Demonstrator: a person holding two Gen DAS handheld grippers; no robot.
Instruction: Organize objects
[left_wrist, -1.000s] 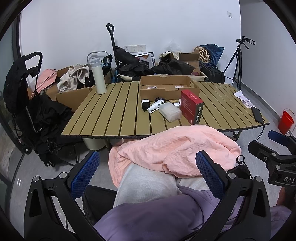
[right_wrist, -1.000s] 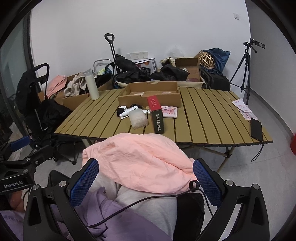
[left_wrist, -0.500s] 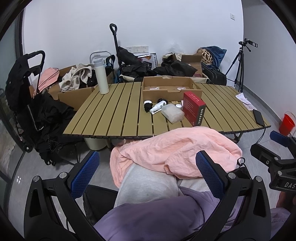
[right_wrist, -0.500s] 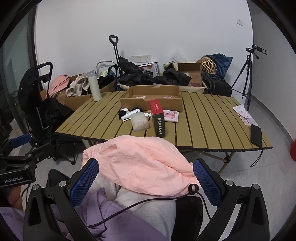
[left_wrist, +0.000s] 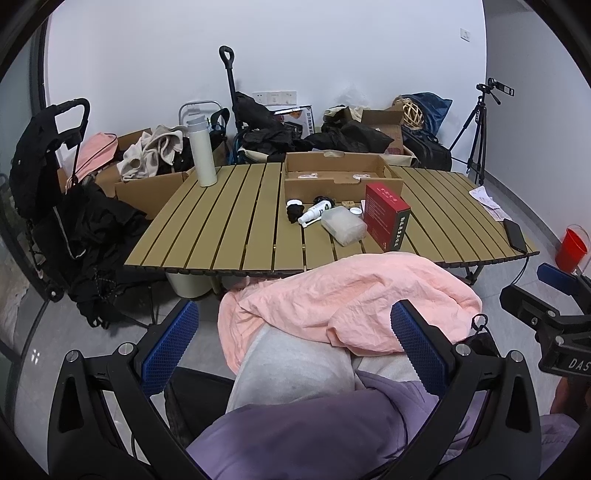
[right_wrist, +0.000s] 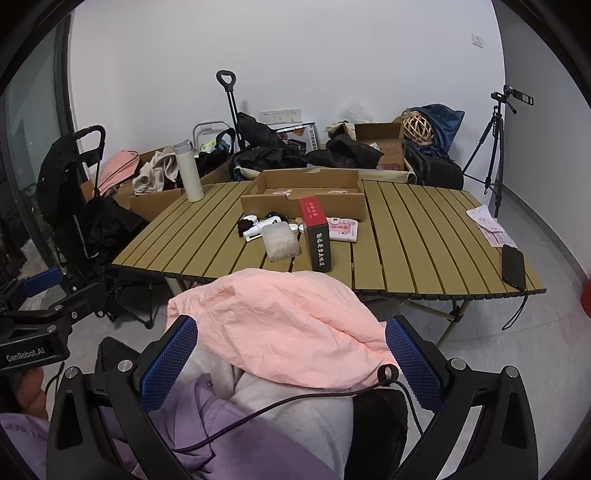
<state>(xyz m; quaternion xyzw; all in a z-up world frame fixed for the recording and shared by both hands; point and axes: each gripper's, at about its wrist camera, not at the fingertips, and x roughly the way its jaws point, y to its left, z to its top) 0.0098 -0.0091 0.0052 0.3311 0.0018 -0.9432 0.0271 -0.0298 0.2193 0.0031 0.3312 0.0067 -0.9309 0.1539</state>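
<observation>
A slatted wooden table (left_wrist: 236, 229) (right_wrist: 413, 236) stands ahead. On it sit an open cardboard box (left_wrist: 332, 177) (right_wrist: 306, 192), a red box (left_wrist: 386, 216) (right_wrist: 316, 232), a frosted plastic container (left_wrist: 343, 225) (right_wrist: 280, 242), a white bottle (left_wrist: 314, 214) (right_wrist: 260, 227), a black item (left_wrist: 294, 212) and a pink packet (right_wrist: 341, 229). My left gripper (left_wrist: 295, 339) and right gripper (right_wrist: 291, 358) are both open and hold nothing, low over the person's lap with its pink cloth (left_wrist: 343, 299) (right_wrist: 280, 325), well short of the table.
A white flask (left_wrist: 201, 149) (right_wrist: 188, 171) stands at the table's far left, a black phone (left_wrist: 514, 234) (right_wrist: 513, 266) at its right edge. Bags, boxes and clothes crowd the back wall. A black stroller (left_wrist: 48, 177) is left, a tripod (left_wrist: 476, 136) and red bucket (left_wrist: 570, 245) right.
Both cameras have pulled back and tipped up slightly, so the table looks a little farther off. Nothing on the table has moved, and both grippers stayed open.
</observation>
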